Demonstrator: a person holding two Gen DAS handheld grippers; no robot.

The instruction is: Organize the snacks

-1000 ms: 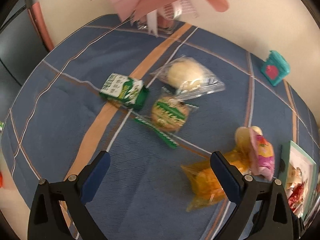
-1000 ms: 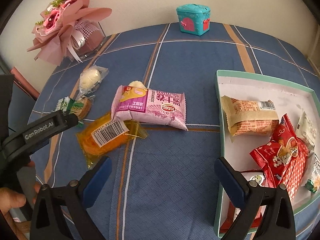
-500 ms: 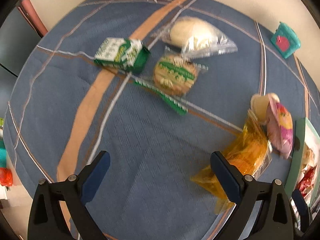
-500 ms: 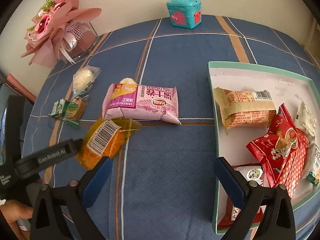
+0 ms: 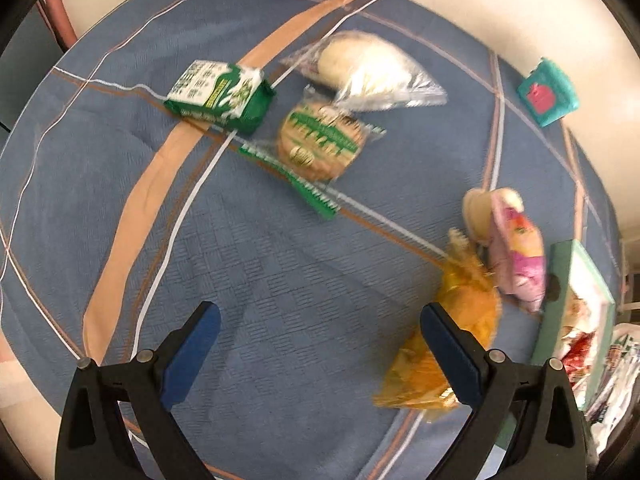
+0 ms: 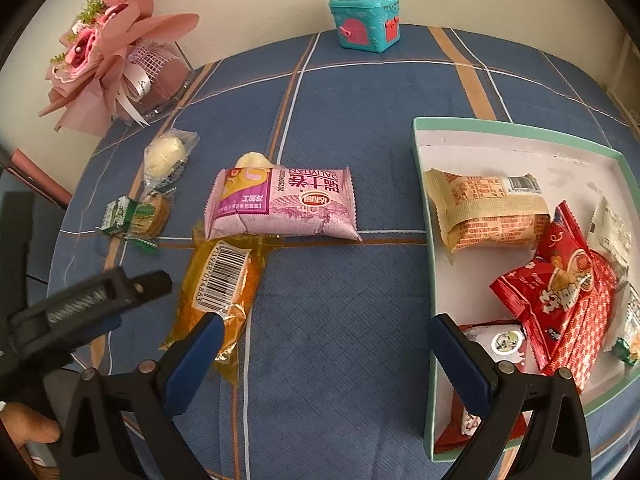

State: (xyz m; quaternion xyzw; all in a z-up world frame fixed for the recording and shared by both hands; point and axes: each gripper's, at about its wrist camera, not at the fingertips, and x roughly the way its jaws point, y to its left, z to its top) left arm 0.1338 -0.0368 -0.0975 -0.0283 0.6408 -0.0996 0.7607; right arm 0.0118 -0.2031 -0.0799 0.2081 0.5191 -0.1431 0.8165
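Observation:
Loose snacks lie on the blue checked cloth: an orange packet (image 6: 218, 284) (image 5: 460, 324), a pink packet (image 6: 284, 204) (image 5: 518, 252), a green box (image 5: 220, 96) (image 6: 116, 220), a round cookie pack (image 5: 320, 144) and a clear-wrapped bun (image 5: 368, 68) (image 6: 164, 152). A teal-rimmed white tray (image 6: 420, 216) (image 5: 554, 312) holds several packets. My left gripper (image 5: 320, 344) is open, its right finger against the orange packet. It also shows in the right wrist view (image 6: 100, 296). My right gripper (image 6: 326, 354) is open and empty between the orange packet and the tray.
A pink bouquet (image 6: 108, 52) stands at the back left and a teal toy box (image 6: 366, 20) (image 5: 550, 92) at the back edge. A white wall is behind the table. Bare cloth (image 6: 340, 312) lies between my right fingers.
The orange packet has swung round and now lies lengthwise beside the left gripper's right finger. The right gripper has moved in closer and lower.

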